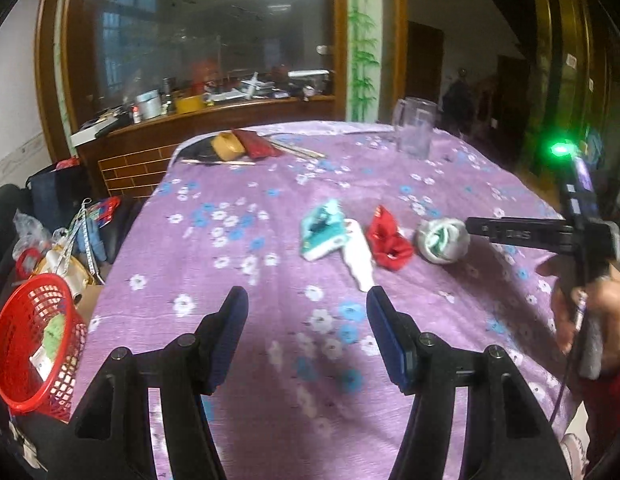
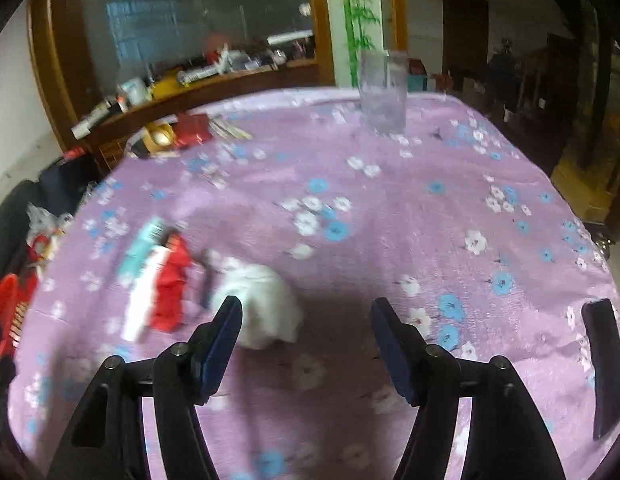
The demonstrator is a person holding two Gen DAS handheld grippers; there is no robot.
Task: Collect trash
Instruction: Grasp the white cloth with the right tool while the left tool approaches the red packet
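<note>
Four pieces of trash lie in a row mid-table on the purple floral tablecloth (image 1: pixel 238 280), left to right: a teal-and-white packet (image 1: pixel 323 234), a white wrapper (image 1: pixel 359 258), a crumpled red wrapper (image 1: pixel 388 244) and a crumpled white wad (image 1: pixel 442 242); a red basket (image 1: pixel 34 340) sits off the table's left edge. The left gripper (image 1: pixel 306 300) hovers spread and empty near the table's front edge; the right gripper (image 2: pixel 306 312), likewise spread, sits just beside the wad. Risk, as a judgement: the light, touching scraps may slip or drag neighbours, or the fingers may snag the cloth.
</note>
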